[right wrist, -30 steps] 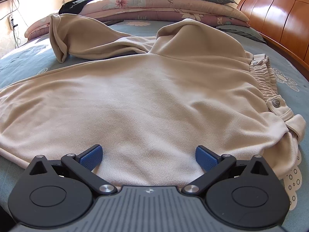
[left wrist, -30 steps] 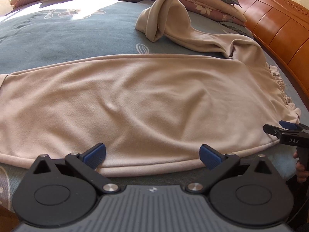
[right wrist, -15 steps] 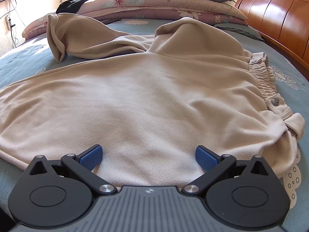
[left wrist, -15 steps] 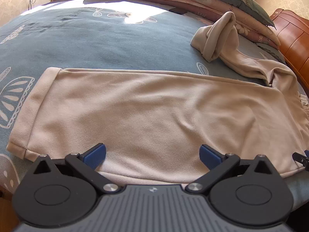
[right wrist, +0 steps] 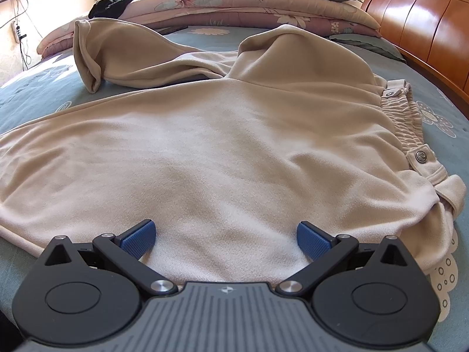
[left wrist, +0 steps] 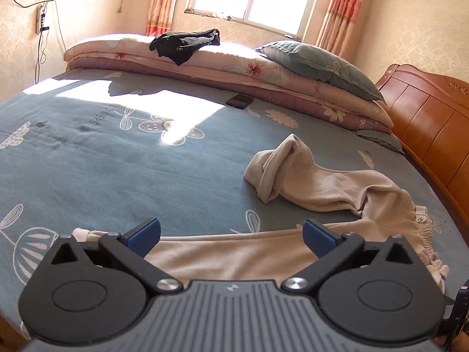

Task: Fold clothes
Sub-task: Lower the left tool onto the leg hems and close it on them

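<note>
Both tongs wide, empty: left tongs (left wrist: 231,234) and right tongs (right wrist: 225,236) over beige trousers (right wrist: 222,146) on bed (left wrist: 117,161).

Matt fleecy trousers (right wrist: 222,146), glossy wooden headboard (right wrist: 416,14)

Pale beige trousers (right wrist: 222,135) with a silver button (right wrist: 419,155) lie on a blue-grey bedspread (left wrist: 123,164) printed with white flowers. Pink floral quilts (left wrist: 263,73) carry a grey-green pillow (left wrist: 319,64) and a black garment (left wrist: 184,42). Blue pads (right wrist: 137,239) tip the black grippers; the headboard (left wrist: 433,123) is orange-brown wood.
</note>
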